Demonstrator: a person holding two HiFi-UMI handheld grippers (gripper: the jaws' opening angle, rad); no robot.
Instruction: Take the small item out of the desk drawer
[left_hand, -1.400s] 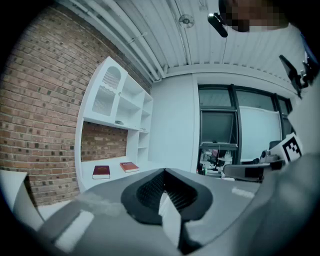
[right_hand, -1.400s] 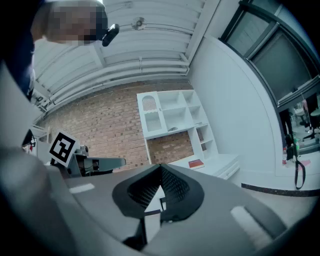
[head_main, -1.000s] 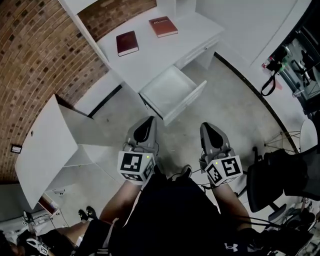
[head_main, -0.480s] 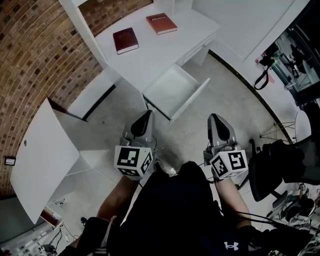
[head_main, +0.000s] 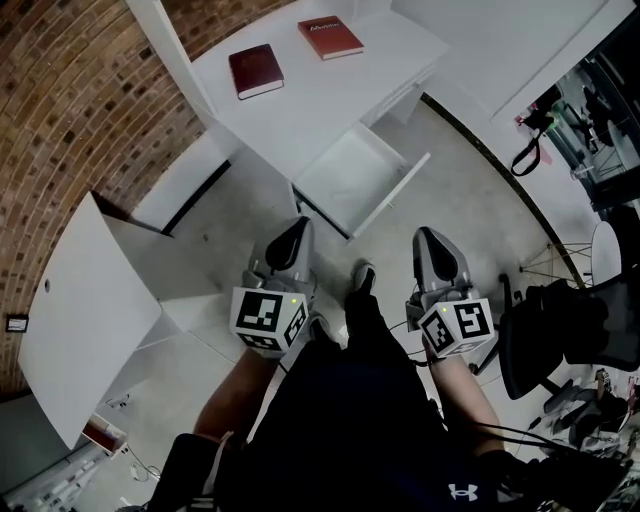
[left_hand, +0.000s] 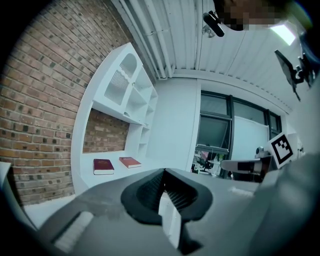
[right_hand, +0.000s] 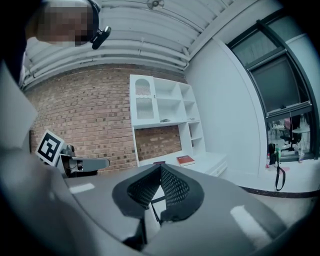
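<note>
The white desk (head_main: 300, 100) stands at the top of the head view with its drawer (head_main: 400, 192) pulled open; the inside looks plain white and I make out no small item in it. My left gripper (head_main: 297, 228) and right gripper (head_main: 428, 236) hang side by side over the floor, short of the drawer, both shut and empty. In the left gripper view the left gripper (left_hand: 164, 172) points level at the desk, its jaws meeting at the tip. In the right gripper view the right gripper (right_hand: 160, 167) is likewise closed, with the desk behind it.
Two red books (head_main: 256, 70) (head_main: 330, 37) lie on the desk top. A low white cabinet (head_main: 90, 300) stands at the left by the brick wall (head_main: 60, 120). A black office chair (head_main: 570, 340) is at the right. The person's shoe (head_main: 362, 276) shows between the grippers.
Both grippers have moved forward toward the desk, still shut. The drawer now sits closer to their tips, and a shoe has stepped into view between them.
</note>
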